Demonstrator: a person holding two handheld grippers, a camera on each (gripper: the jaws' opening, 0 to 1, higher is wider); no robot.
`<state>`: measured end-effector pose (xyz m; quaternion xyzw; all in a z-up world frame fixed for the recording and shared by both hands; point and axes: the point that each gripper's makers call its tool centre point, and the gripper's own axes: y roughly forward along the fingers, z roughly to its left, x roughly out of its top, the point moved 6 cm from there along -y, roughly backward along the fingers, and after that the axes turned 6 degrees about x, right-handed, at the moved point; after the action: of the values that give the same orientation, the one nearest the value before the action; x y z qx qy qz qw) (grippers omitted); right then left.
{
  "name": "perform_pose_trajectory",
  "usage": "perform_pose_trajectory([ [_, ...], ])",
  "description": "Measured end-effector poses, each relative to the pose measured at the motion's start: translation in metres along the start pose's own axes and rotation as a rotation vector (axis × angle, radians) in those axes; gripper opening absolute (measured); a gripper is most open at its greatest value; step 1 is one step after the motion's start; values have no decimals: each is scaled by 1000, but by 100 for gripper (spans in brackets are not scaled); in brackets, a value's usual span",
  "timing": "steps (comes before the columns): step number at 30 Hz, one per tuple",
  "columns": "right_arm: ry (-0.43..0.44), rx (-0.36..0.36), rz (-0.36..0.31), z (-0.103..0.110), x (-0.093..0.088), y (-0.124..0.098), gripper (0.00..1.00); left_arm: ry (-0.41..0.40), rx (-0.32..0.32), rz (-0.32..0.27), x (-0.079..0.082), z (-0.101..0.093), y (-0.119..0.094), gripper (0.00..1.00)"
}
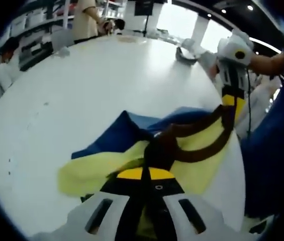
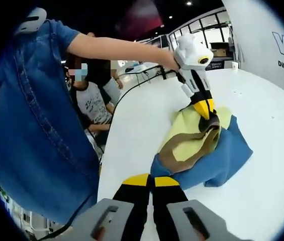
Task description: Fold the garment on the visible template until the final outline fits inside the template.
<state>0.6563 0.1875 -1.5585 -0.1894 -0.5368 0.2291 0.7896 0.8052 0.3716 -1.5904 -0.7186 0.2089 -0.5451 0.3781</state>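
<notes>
The garment (image 1: pixel 131 160), yellow, blue and brown, lies bunched near the white table's (image 1: pixel 81 100) edge. The left gripper (image 1: pixel 149 168) and right gripper (image 2: pixel 151 183) each clamp its brown trim, jaws closed.

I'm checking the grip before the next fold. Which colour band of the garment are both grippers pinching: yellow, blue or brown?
The brown band. The left gripper and right gripper are both shut on this dark strip edging the yellow panel; the blue part lies loose on the table.
</notes>
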Motion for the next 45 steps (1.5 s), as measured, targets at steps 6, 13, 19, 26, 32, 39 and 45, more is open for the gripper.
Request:
perform_pose_trajectory([
  [6, 3, -3, -4, -2, 0, 0, 0, 2, 17, -6, -4, 0, -4, 0],
  [13, 5, -27, -15, -2, 0, -1, 0, -5, 52, -49, -5, -6, -12, 0],
  [19, 19, -86, -30, -6, -4, -3, 0, -43, 70, -77, -15, -13, -24, 0],
  [26, 17, -203, -76, -15, 0, -9, 0, -69, 95, -107, -25, -23, -40, 0],
  [32, -8, -258, -106, -15, 10, -11, 0, -105, 140, -164, -32, -38, -60, 0],
  [39, -11, -358, -123, -22, 12, -9, 0, -143, 201, -234, -39, -59, -87, 0],
  [45, -52, -428, -102, -23, 14, -3, 0, -156, 237, -269, -49, -75, -109, 0],
])
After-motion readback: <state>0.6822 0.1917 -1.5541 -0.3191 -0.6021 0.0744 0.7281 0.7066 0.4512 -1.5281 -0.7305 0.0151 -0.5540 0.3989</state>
